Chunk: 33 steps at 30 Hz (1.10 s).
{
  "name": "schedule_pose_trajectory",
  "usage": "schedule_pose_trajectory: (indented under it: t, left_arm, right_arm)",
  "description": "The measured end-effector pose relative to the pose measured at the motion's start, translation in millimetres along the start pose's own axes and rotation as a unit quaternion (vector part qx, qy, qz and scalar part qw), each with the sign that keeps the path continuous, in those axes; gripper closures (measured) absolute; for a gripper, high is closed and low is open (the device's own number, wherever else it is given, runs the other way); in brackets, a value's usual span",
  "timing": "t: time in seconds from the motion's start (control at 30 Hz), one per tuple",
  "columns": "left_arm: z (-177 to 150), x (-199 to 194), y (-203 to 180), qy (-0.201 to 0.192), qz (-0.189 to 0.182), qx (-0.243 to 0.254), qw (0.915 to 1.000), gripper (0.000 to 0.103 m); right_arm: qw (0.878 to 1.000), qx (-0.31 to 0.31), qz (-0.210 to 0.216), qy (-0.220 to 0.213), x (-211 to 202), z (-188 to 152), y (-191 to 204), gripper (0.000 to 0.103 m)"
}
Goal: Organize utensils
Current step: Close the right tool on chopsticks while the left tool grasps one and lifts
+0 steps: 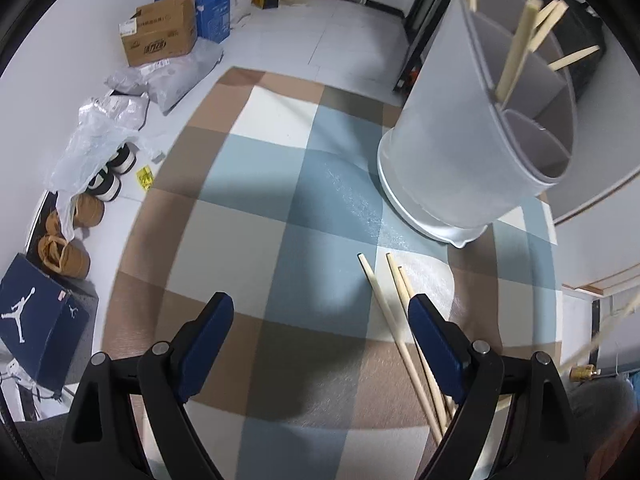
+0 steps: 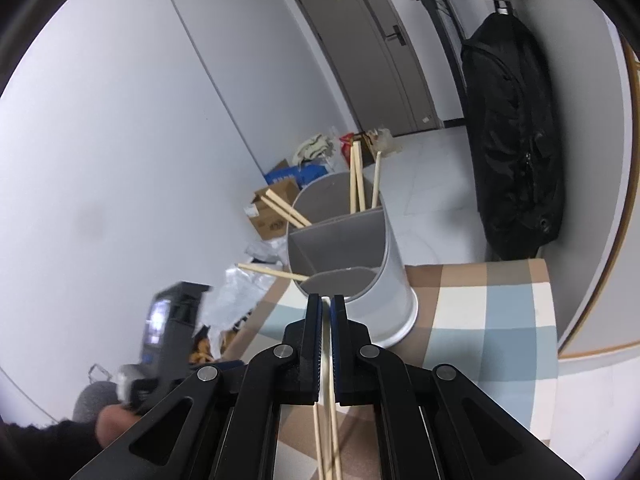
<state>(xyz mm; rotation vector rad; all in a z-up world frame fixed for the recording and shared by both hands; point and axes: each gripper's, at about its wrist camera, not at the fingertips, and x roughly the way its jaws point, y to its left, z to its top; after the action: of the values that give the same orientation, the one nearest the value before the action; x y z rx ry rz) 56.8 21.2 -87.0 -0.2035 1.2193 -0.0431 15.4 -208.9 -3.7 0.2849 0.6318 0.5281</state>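
Carrying one chopstick (image 2: 330, 364) clamped in the right tool (image 2: 326, 300), low centre, toward the holder (image 2: 348, 256) mid-frame; next, tip it into a compartment. Left tool (image 1: 320, 308) gapes empty beside three loose chopsticks (image 1: 394, 320) on the tabletop (image 1: 280, 200).

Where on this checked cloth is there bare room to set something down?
Bare: the checked cloth left of the holder, ahead of the open left gripper. Crowded: the near right, where loose chopsticks lie below the holder's base.

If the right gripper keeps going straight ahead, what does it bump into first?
Probably the near rim of the tall grey plastic utensil holder, straight ahead of the right gripper, which is shut on a pale wooden chopstick. Depth is unclear.
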Motion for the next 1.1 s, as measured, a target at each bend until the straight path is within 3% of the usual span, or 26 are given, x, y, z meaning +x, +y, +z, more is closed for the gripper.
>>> schedule_pose_trajectory:
  t: [0.17, 0.27, 0.43, 0.67, 0.77, 0.83, 0.9, 1.0, 1.1]
  left_arm:
    - [2, 11, -7, 0.024, 0.027, -0.023, 0.9991, 0.019]
    - [4, 17, -12, 0.04, 0.047, -0.033, 0.9975, 0.026]
    - [7, 23, -27, 0.042, 0.1, -0.006, 0.994, 0.032]
    - [4, 18, -34, 0.026, 0.096, 0.006, 0.995, 0.054]
    - [5, 17, -37, 0.022, 0.091, 0.012, 0.9955, 0.071]
    - [6, 16, -31, 0.018, 0.087, 0.0, 0.996, 0.09]
    - [8, 16, -23, 0.014, 0.073, -0.016, 0.9971, 0.099]
    - [7, 13, -12, 0.006, 0.041, -0.033, 0.9986, 0.103]
    - [2, 7, -7, -0.018, 0.048, -0.033, 0.9981, 0.103]
  right_arm:
    - [1.0, -0.006, 0.003, -0.029, -18, 5, -7, 0.1]
    - [0.999, -0.016, 0.003, -0.04, -26, 7, -4, 0.1]
    - [0.998, -0.034, -0.002, -0.059, -37, 9, -2, 0.1]
    - [0.998, -0.005, -0.002, -0.063, -42, 13, -20, 0.1]
    - [0.998, 0.001, -0.003, -0.065, -45, 14, -23, 0.1]
    - [0.998, -0.001, -0.003, -0.066, -47, 13, -21, 0.1]
    - [0.998, -0.004, -0.004, -0.066, -48, 12, -20, 0.1]
    - [0.998, -0.006, -0.007, -0.066, -48, 11, -18, 0.1]
    - [0.998, -0.006, -0.013, -0.068, -49, 10, -17, 0.1]
